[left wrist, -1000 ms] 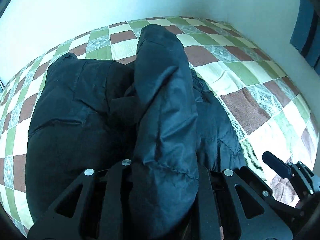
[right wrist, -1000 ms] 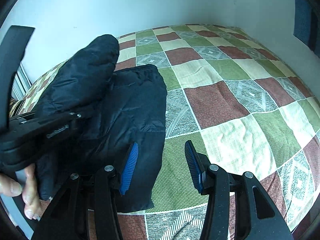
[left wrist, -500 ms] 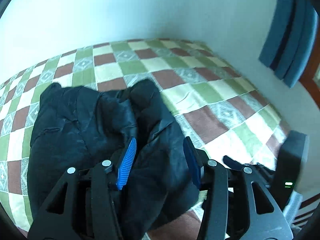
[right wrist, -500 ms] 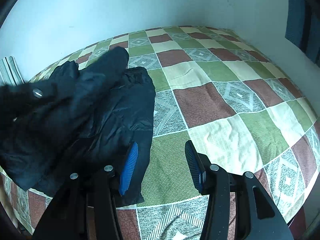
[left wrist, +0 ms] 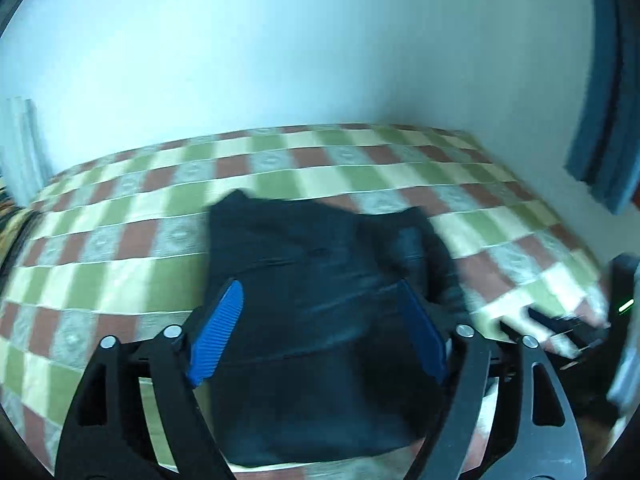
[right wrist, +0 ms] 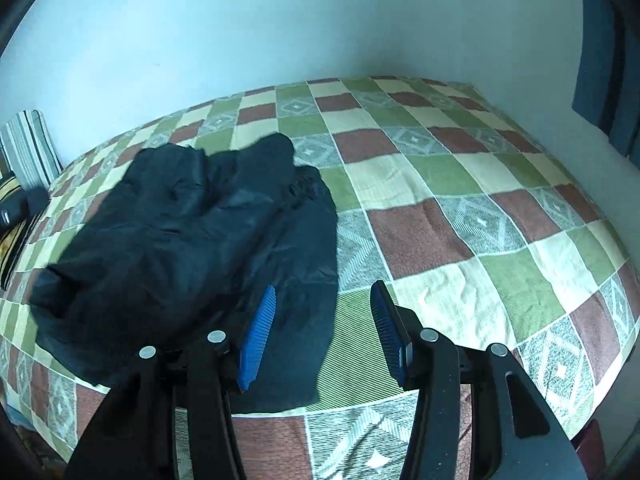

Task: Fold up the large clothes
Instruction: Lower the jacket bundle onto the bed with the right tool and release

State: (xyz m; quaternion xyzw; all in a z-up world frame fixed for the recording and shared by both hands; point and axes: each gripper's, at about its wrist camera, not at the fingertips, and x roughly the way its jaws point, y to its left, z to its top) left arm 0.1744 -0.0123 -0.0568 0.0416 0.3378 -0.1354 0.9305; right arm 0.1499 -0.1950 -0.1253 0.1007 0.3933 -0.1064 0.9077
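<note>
Jacket (left wrist: 320, 300) below parted left tool (left wrist: 320, 336)

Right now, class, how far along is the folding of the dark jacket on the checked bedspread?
Done: one sleeve lies folded across the dark jacket on the bedspread. In hand: nothing; the left gripper, its jaws just opened, and the right gripper are both empty above it. Left: the jacket looks rumpled and only partly folded, so further folds seem needed.
</note>
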